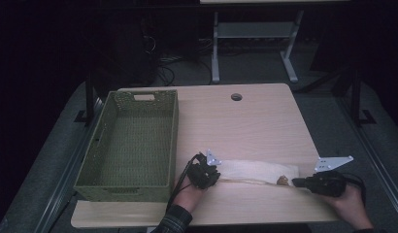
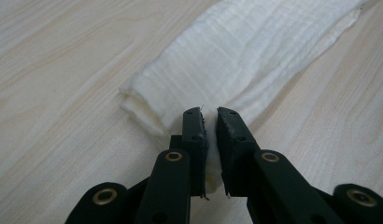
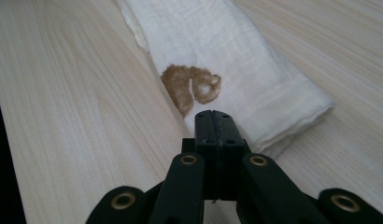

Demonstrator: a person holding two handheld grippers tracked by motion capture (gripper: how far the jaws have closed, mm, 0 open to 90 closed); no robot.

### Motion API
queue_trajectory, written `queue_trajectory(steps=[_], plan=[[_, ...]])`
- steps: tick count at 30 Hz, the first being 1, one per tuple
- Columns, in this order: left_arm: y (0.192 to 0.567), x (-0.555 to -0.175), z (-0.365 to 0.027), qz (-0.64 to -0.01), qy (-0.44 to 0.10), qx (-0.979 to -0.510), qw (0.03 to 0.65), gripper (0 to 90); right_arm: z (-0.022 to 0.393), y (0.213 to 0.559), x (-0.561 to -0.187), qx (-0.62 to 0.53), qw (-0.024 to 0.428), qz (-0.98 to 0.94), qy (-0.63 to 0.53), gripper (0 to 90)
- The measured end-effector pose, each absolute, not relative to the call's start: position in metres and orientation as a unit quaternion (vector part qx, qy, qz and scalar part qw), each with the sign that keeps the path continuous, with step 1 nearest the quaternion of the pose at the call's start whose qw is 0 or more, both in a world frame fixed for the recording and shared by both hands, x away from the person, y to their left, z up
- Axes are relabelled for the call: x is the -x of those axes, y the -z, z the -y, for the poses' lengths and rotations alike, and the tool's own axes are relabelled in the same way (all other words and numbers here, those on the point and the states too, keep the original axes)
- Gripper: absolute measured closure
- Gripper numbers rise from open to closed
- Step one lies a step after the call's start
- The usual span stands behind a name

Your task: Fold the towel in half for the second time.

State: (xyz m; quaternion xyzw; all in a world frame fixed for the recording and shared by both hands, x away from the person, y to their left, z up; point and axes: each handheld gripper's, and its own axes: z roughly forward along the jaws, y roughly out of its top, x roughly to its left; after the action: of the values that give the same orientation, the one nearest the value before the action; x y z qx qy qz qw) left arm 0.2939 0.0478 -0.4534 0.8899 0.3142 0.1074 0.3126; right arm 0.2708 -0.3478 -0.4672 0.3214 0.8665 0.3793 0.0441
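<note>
The left gripper (image 2: 209, 117) has its fingers (image 2: 194, 135) nearly closed, with a thin fold of the white cloth (image 2: 236, 60) apparently pinched between them at the cloth's near end; a narrow gap remains. The right gripper (image 3: 214, 116) has its fingers (image 3: 204, 135) clenched tight together at the cloth's other end, just below the brown stain (image 3: 189, 86); whether an edge of fabric is caught there cannot be told.

In the high view the cloth (image 1: 255, 171) is laid as a long folded strip between the left gripper (image 1: 205, 170) at 9 o'clock and the right gripper (image 1: 304, 182) at 3 o'clock. The step in hand is judged to be a fold, both ends being taken up. Next, both ends would likely need to be lifted together and kept level, so that the layers are not pulled apart.

The strip lies near the 6 o'clock edge of a pale wooden tabletop (image 1: 245, 121). A green basket (image 1: 134, 145) stands at 9 o'clock, apart from the cloth. A dark room with a white frame (image 1: 255, 43) and cables is seen at 12 o'clock.
</note>
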Motion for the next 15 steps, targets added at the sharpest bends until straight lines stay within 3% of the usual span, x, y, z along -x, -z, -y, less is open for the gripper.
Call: queue_trajectory(steps=[15], plan=[[0.440,-0.296,-0.052,-0.308,-0.106,-0.872,0.366,58.7,0.346,0.466,-0.291,-0.333,0.081,-0.866,-0.363,89.8]])
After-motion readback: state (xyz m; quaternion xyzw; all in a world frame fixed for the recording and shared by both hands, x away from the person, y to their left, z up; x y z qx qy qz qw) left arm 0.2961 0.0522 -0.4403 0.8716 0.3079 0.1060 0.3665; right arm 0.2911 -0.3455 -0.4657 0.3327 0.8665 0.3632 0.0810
